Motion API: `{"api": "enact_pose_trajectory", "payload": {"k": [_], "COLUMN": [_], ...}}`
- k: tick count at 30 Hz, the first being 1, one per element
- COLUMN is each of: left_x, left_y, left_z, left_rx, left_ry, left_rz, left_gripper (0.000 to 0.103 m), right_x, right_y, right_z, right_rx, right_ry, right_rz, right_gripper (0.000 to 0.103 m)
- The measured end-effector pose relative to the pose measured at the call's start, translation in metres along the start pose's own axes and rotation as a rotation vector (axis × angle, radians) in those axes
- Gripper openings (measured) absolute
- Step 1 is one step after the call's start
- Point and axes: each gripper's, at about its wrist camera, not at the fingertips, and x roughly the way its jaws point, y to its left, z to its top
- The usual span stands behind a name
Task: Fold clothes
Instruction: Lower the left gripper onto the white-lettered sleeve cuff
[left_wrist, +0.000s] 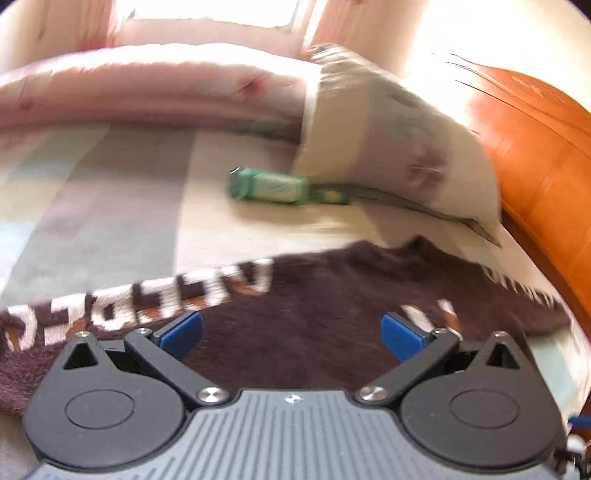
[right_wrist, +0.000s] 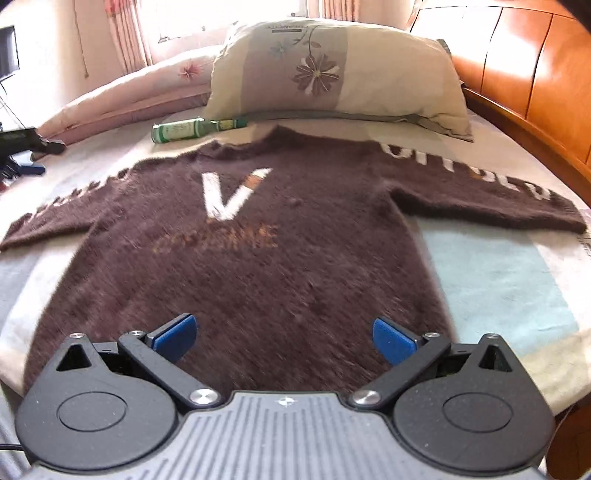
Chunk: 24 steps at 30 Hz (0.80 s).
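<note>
So both sets of tongs are spread wide with nothing between the blue pads. The right tongs (right_wrist: 284, 341) hang just over the hem end of the brown sweater (right_wrist: 258, 266), dead centre, looking straight up its length. The left tongs (left_wrist: 291, 338) are over fuzzy brown knit too, with a lettered sleeve running off to the left of them.

The sweater is spread flat on the bed (right_wrist: 498, 280), front up, big white V on the chest, both sleeves out sideways. Its long axis runs straight away from the right tongs: hem nearest, collar farthest, almost touching the pillow (right_wrist: 332, 70). So the sleeves sit crosswise to that line, one to each side. The left-hand sleeve looks like the left tongs' business, the right-hand sleeve lies closer to the right.

Flat and unfolded is how it lies now, no crease in it that I can see.

Hard bits: the left view is badly smeared, so I can't say exactly which part of the sweater it's over. The hem edge is hidden under the right tongs' body. The sleeve lettering is unreadable. A green bottle (right_wrist: 184, 130) lies by the collar, beside the pillow.
</note>
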Motion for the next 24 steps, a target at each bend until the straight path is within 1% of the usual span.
{"api": "enact_pose_trajectory", "payload": {"k": [1, 3, 5, 6, 8, 13, 16, 20, 24], "left_x": [0.010, 0.024, 0.035, 0.038, 0.042, 0.028, 0.012, -0.009, -0.022], "left_y": [0.016, 0.048, 0.075, 0.086, 0.106, 0.148, 0.179, 0.220, 0.236], "left_z": [0.003, 0.001, -0.001, -0.002, -0.005, -0.012, -0.013, -0.009, -0.003], "left_rx": [-0.048, -0.173, -0.253, -0.283, -0.317, -0.325, -0.346, -0.413, -0.504], "left_ry": [0.022, 0.029, 0.042, 0.046, 0.059, 0.055, 0.037, -0.023, -0.094], "left_rz": [-0.030, -0.090, -0.120, -0.110, -0.063, 0.062, 0.118, 0.186, 0.182], "left_gripper": [0.102, 0.102, 0.102, 0.102, 0.102, 0.102, 0.102, 0.102, 0.102], "right_x": [0.002, 0.009, 0.018, 0.022, 0.031, 0.046, 0.051, 0.056, 0.060], "right_y": [0.003, 0.009, 0.015, 0.018, 0.023, 0.037, 0.043, 0.054, 0.060], "right_z": [0.003, 0.004, 0.006, 0.007, 0.009, 0.016, 0.021, 0.025, 0.028], "right_rx": [-0.006, -0.023, -0.031, -0.029, -0.030, -0.065, -0.070, -0.095, -0.107], "right_ry": [0.003, 0.015, 0.035, 0.042, 0.057, 0.075, 0.073, 0.074, 0.079], "right_rz": [0.000, -0.013, -0.013, -0.008, 0.009, 0.016, 0.034, 0.037, 0.040], "right_gripper": [0.103, 0.103, 0.103, 0.103, 0.103, 0.103, 0.103, 0.103, 0.103]}}
